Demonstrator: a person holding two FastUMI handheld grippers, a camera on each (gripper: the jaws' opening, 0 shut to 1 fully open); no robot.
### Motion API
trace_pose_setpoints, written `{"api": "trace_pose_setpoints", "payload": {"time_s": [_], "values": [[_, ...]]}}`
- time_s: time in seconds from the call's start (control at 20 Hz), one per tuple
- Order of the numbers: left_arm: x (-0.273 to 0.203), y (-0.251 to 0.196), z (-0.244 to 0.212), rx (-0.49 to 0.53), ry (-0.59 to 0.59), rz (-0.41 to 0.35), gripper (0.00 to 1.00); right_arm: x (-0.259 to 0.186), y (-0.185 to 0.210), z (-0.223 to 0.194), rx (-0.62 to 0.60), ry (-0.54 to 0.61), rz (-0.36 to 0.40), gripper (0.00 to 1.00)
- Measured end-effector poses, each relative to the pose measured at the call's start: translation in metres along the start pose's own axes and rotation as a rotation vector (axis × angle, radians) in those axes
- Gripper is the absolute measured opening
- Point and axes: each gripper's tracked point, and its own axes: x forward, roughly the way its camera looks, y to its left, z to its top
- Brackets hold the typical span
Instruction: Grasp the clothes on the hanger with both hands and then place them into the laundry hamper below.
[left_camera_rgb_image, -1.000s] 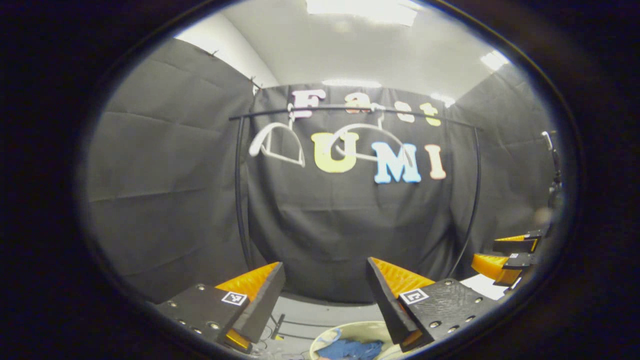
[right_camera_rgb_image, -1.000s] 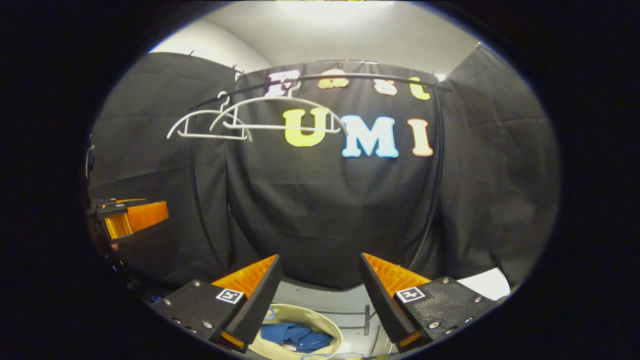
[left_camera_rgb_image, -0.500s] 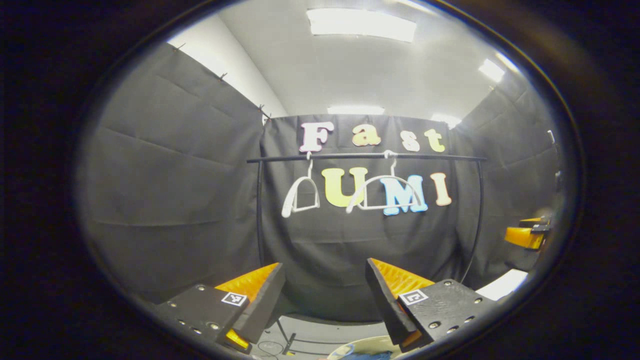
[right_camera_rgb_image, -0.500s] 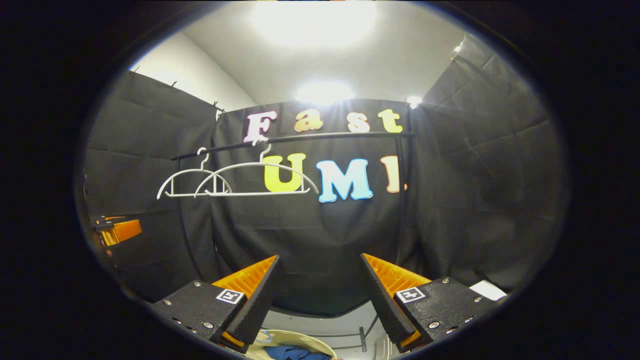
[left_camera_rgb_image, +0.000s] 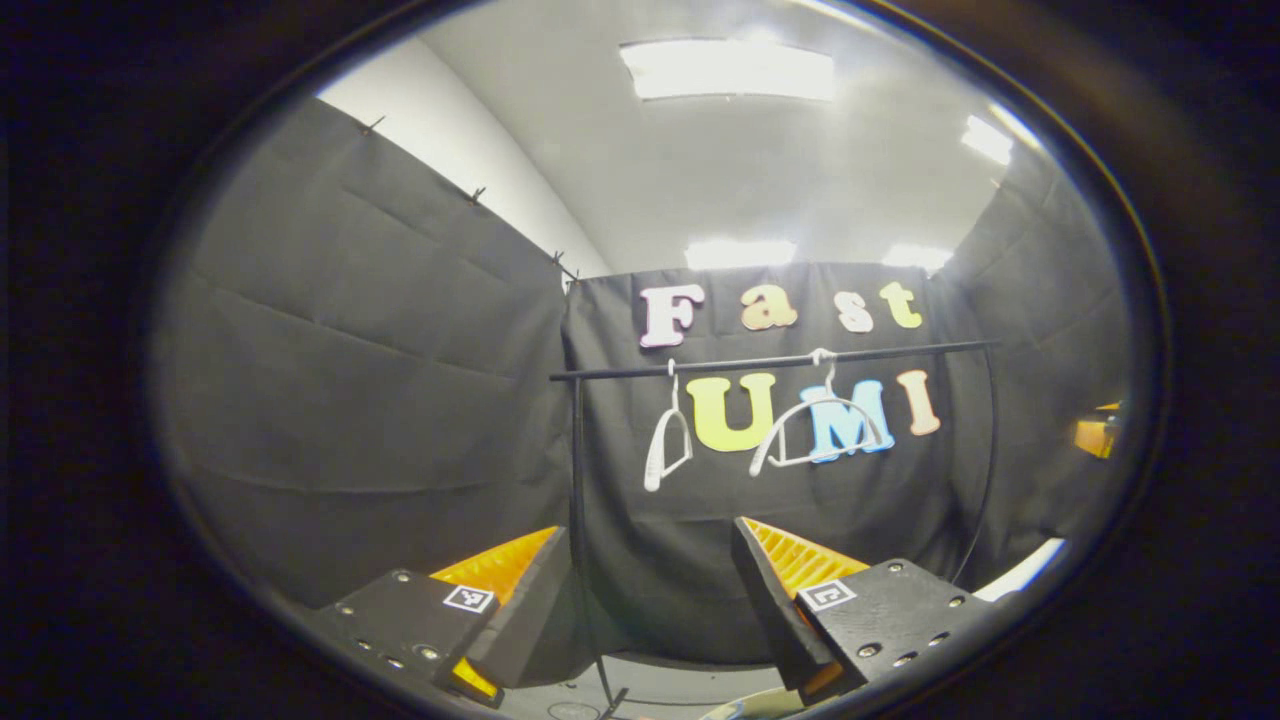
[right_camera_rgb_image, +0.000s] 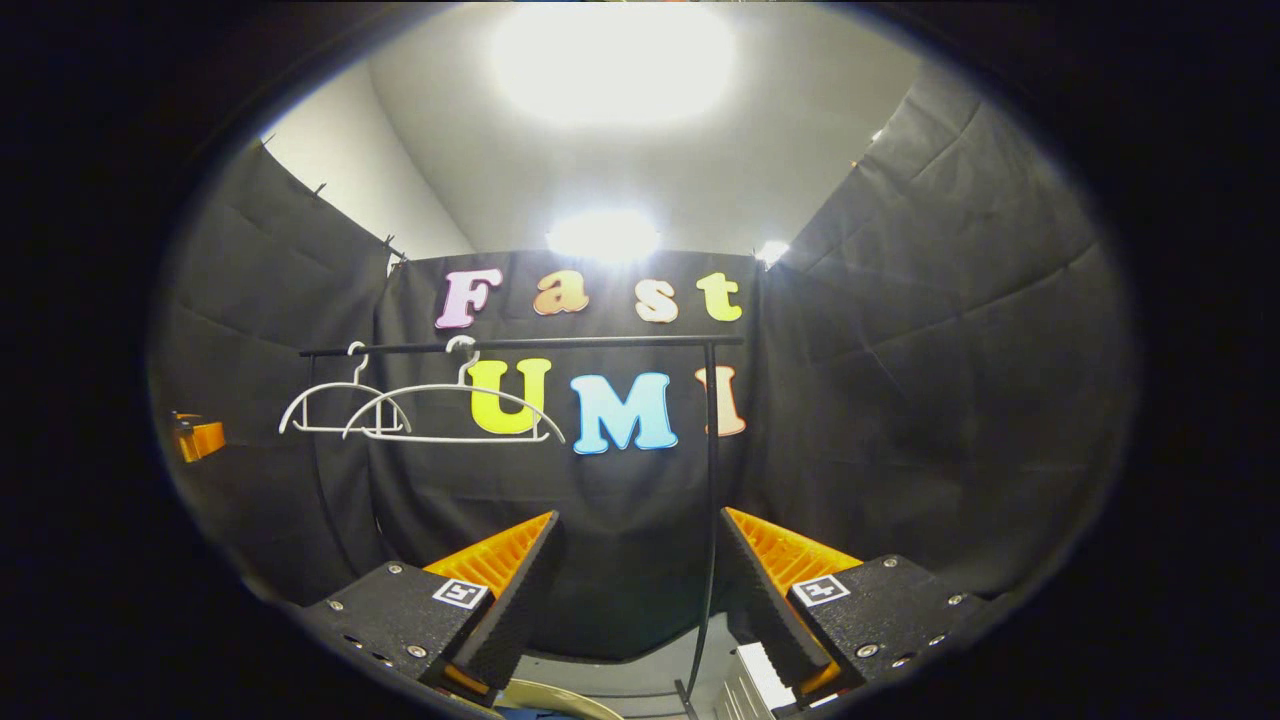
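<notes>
Left gripper (left_camera_rgb_image: 650, 590) sits at 6 o'clock in left gripper view, jaws spread wide, nothing between them; only booth wall cloth shows through the gap. Right gripper (right_camera_rgb_image: 635, 585) likewise at 6 o'clock in right gripper view, jaws wide apart, nothing held.

Laundry hamper (right_camera_rgb_image: 560, 697): pale curved rim at approx. 6 o'clock in right gripper view, just below and between the fingers, a sliver of blue at the very bottom edge inside it. Too little visible to confirm the blue is the clothes; cannot tell. In left gripper view a pale rim fragment (left_camera_rgb_image: 745, 708) w/ a blue trace sits at 6 o'clock beside the right-hand finger.

Mid-distance: right gripper (left_camera_rgb_image: 1098, 436) appears in left gripper view at 3 o'clock, near the edge, partly cut off. Left gripper (right_camera_rgb_image: 198, 438) appears in right gripper view at 9 o'clock, also cut off. Jaw state of neither readable from these far views.

Farther back: black clothes rail (left_camera_rgb_image: 770, 362) runs horizontally, w/ upright posts at each end. Two white hangers on it, both bare. In left gripper view, one hanger (left_camera_rgb_image: 668, 440) is turned nearly edge-on at approx. 12 o'clock of centre; second hanger (left_camera_rgb_image: 820, 430) to its 3 o'clock side, more face-on. In right gripper view both hang toward 9 o'clock end of rail, overlapping.

Ceiling light panels (left_camera_rgb_image: 727, 70) at 12 o'clock.
</notes>
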Motion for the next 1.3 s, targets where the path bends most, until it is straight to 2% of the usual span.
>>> {"api": "trace_pose_setpoints", "payload": {"time_s": [0.4,0.95,1.0,1.1,1.3], "values": [[-0.007,0.001,0.013,0.024,-0.015,0.002,0.99,-0.001,-0.01,0.004,-0.024,-0.014,-0.029,0.94],[-0.014,0.004,0.014,0.039,-0.032,0.009,0.99,0.006,-0.002,0.005,-0.002,-0.02,-0.022,0.94],[-0.013,0.004,0.013,0.042,-0.033,0.01,0.89,0.006,-0.003,0.007,-0.002,-0.026,-0.024,0.94],[-0.015,0.004,0.014,0.041,-0.034,0.014,0.99,0.005,-0.002,0.009,0.001,-0.035,-0.026,0.94],[-0.018,0.009,0.011,0.04,-0.029,0.026,0.99,0.003,-0.002,0.011,0.003,-0.038,-0.02,0.94]]}}
